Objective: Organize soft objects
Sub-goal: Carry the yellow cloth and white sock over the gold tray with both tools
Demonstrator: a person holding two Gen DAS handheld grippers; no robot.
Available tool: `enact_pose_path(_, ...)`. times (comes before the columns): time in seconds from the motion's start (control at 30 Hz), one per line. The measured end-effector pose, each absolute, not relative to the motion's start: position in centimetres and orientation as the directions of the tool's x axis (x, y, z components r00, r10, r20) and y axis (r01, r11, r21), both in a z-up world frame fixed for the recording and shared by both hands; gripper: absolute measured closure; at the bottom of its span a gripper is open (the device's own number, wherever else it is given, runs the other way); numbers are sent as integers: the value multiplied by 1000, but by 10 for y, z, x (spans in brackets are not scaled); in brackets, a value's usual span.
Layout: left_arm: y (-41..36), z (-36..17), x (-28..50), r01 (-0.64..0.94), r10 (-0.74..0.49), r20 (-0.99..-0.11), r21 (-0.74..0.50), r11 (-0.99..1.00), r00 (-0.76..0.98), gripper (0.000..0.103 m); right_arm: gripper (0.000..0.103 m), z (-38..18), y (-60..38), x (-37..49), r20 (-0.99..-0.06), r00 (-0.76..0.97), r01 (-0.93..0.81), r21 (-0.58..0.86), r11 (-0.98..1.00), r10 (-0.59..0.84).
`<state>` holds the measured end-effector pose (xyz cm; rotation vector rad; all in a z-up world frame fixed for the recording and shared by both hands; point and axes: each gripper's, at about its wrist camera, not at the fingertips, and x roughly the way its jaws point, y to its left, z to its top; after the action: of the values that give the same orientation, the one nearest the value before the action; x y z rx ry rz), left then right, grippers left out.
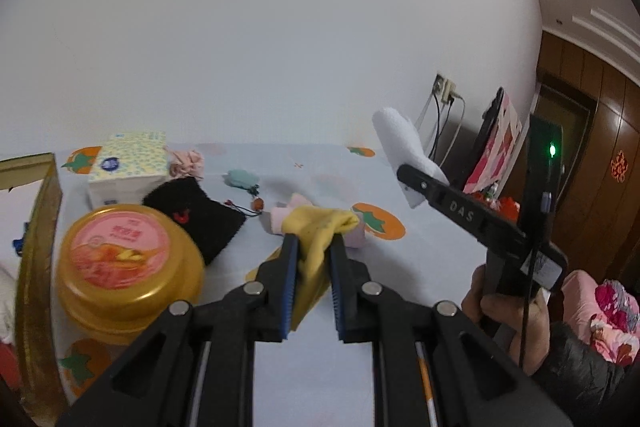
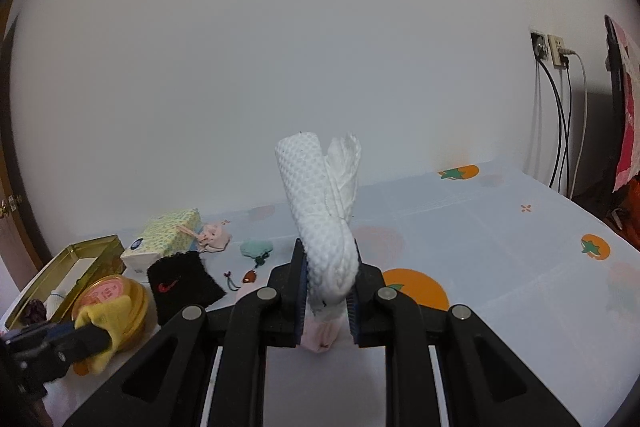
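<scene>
My left gripper (image 1: 314,241) is shut on a yellow cloth (image 1: 320,227), lifted above the table; the same yellow cloth (image 2: 106,323) shows at the lower left of the right wrist view. My right gripper (image 2: 328,267) is shut on a rolled white textured cloth (image 2: 316,211) that stands up from the jaws; that white cloth (image 1: 404,147) appears at right in the left wrist view, held in the air. A pink folded cloth (image 1: 280,217) lies on the table behind the yellow one. A black pouch (image 1: 196,215), a small pink fabric piece (image 1: 186,163) and a teal charm (image 1: 240,179) lie further left.
A gold tin box (image 2: 80,267) stands open at the far left, next to an orange-lidded jar (image 1: 124,263) and a tissue pack (image 1: 128,167). The table wears a pale cloth (image 2: 500,247) printed with persimmons. Wall sockets with cables (image 2: 556,115) are at right. A hand (image 1: 508,315) grips the right tool.
</scene>
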<state>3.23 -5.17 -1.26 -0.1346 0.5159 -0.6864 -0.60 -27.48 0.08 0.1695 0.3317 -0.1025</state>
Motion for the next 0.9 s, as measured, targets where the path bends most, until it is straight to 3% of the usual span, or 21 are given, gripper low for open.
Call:
enact_pose_path(0.4, 24, -2, 33, 486, -564, -361, -288, 825, 743, 90, 84, 0, -196, -8, -328, 943, 1, 182, 983, 59)
enact_pose_path(0.9, 122, 10, 57, 277, -343, -345, -226, 934, 874, 90, 84, 3, -74, 21, -318, 898, -238, 232, 943, 305)
